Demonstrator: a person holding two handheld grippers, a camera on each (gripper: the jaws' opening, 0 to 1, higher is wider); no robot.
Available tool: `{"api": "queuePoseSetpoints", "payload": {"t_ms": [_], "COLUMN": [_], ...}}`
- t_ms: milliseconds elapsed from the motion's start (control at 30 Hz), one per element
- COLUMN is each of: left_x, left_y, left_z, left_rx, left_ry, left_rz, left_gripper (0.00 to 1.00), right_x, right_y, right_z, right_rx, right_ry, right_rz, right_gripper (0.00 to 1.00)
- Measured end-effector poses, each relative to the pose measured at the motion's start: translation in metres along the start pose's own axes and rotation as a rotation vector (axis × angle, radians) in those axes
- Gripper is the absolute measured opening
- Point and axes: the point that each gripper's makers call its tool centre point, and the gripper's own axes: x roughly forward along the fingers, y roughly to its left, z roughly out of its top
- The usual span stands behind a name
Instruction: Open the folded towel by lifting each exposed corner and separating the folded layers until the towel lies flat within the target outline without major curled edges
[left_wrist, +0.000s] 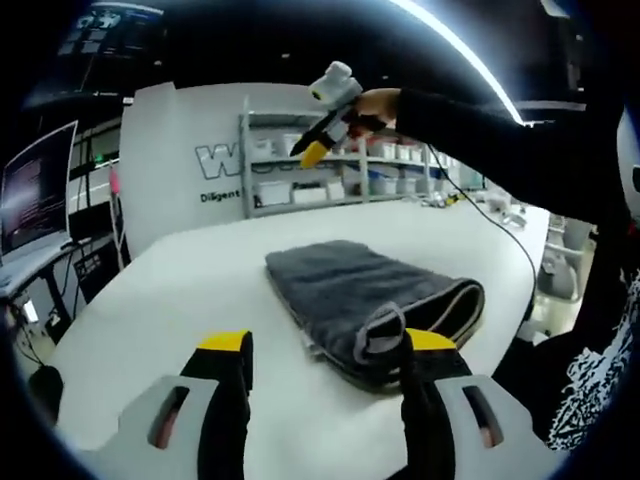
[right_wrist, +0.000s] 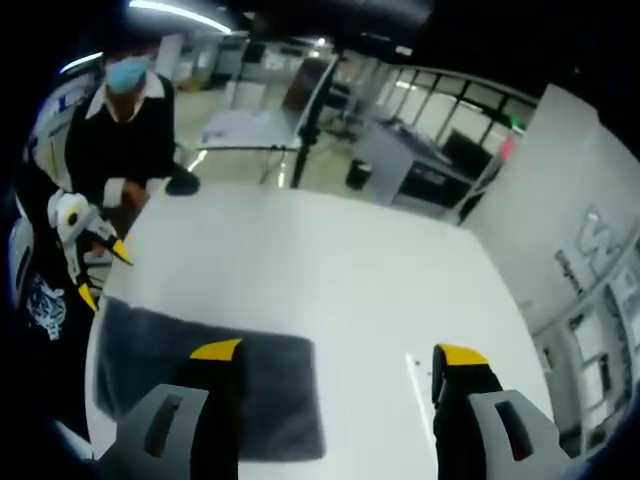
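Plush grey towel (left_wrist: 370, 300) – folded, rounded edge, smooth white table (left_wrist: 180, 290)

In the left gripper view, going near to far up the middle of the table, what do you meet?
Left gripper → folded grey towel → bare white table → right gripper held up in the air → shelving along the wall.

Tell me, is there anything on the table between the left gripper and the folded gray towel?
Nothing visible. In the left gripper view the left gripper is open, and the folded towel lies just past its jaws on bare white table. The right gripper is held up in the air beyond the towel, off the path.
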Motion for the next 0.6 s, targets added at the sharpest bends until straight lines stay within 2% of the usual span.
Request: {"api": "queuePoseSetpoints", "payload": {"t_ms": [200,267,367,467,600], "left_x": [0.002,0.002,0.004,0.007,0.010], "left_y": [-0.006,-0.009,-0.010,-0.009,-0.011], "left_z": [-0.010,-0.009,-0.005,-0.004,-0.006], "left_rx": [-0.046,-0.055,-0.050,-0.051,-0.045], "left_ry": [0.041,0.035,0.024,0.013,0.020], "left_rz": [-0.036,-0.048,-0.047,-0.038,-0.041], "left_gripper": [0.46,0.44,0.43,0.41,0.38], "right_x": [0.015,0.021,0.030,0.042,0.052], "right_y": [0.005,0.008,0.014,0.020,0.022], "right_z": [-0.002,-0.004,-0.007,-0.013,-0.016], "right_rx": [-0.017,-0.028,-0.074,-0.093,-0.083], "right_ry": [0.037,0.050,0.070,0.099,0.116], "right_rz": [0.021,0.030,0.055,0.091,0.101], "right_gripper": [0.72,0.71,0.62,0.62,0.57]}}
